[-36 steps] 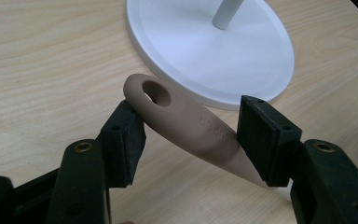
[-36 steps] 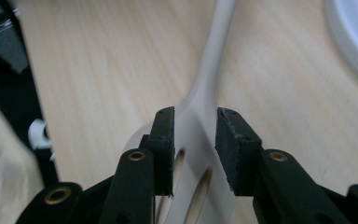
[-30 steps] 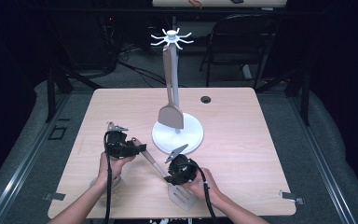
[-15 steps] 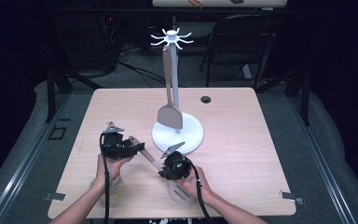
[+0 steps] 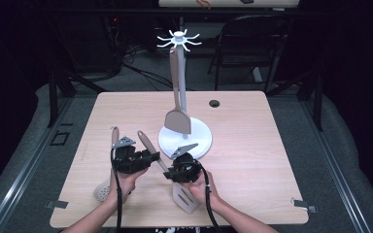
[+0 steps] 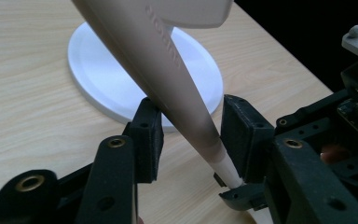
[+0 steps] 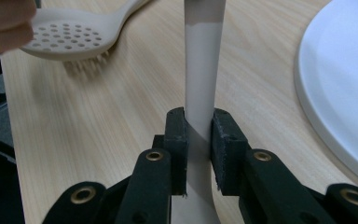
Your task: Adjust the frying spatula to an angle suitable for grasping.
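A slotted turner (image 5: 167, 172) of smooth matte plastic, with a brown tapering handle and a pale grey flat blade, lies slanted between the two hands near the front of the pale wood-grain table (image 5: 252, 145). The right gripper (image 5: 172, 174), black and blocky, has its ribbed pads clamped tight on the pale neck of the turner; in the right gripper view the pads (image 7: 177, 140) press the flat strip from both sides. The left gripper (image 5: 156, 156) has just been closing its jaws around the brown handle (image 6: 168, 79); in the left gripper view the handle runs between the pads, against the right one, with a narrow gap at the left one, so they do not yet pinch it.

The high view adds the round glossy white base (image 5: 199, 138) of a hook-topped white utensil stand, where a second brown-handled flat turner (image 5: 177, 119) hangs. The right gripper view shows the round holes of a pale grey perforated spoon (image 7: 65, 39) lying on the wood, a detail too small from above.
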`<move>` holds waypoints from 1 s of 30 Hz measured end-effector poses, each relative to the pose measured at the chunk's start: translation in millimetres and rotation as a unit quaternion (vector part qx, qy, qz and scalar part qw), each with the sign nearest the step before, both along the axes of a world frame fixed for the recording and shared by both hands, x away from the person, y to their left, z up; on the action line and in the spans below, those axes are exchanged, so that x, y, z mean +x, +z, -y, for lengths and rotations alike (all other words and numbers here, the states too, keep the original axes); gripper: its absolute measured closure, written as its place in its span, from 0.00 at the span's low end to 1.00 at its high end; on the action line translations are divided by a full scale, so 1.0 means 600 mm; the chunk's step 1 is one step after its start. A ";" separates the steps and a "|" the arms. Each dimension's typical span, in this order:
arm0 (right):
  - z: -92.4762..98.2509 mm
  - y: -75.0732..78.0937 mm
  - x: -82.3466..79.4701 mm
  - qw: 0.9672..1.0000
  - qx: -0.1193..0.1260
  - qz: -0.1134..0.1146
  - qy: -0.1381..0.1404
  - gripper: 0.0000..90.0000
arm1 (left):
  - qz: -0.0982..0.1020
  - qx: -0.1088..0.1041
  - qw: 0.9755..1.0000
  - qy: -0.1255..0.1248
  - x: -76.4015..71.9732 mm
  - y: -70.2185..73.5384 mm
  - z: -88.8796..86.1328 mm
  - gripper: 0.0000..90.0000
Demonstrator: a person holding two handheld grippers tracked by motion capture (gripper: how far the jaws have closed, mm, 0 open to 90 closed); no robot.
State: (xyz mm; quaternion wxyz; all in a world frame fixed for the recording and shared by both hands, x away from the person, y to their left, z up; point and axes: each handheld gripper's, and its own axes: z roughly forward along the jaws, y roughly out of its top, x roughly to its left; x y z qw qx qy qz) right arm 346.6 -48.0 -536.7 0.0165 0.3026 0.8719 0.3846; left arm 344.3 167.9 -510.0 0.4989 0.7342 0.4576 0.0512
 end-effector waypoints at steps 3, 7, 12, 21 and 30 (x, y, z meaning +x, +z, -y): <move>0.001 0.005 -0.001 1.000 0.001 0.004 -0.001 0.87 | -0.005 -0.012 1.000 -0.005 -0.002 -0.005 0.006 0.70; 0.002 0.008 0.000 1.000 0.005 0.009 -0.002 0.87 | -0.010 -0.024 1.000 -0.009 -0.001 -0.007 0.010 0.73; 0.003 0.011 0.000 1.000 0.008 0.015 -0.002 0.87 | -0.006 -0.034 0.999 -0.011 -0.001 -0.006 0.010 0.75; 0.004 0.021 -0.003 0.999 0.013 0.033 -0.005 0.87 | -0.017 -0.090 0.996 -0.016 0.000 -0.001 0.005 0.81; 0.007 0.041 -0.010 0.998 0.025 0.056 0.000 0.85 | 0.003 -0.116 0.992 -0.044 -0.006 0.022 0.004 0.85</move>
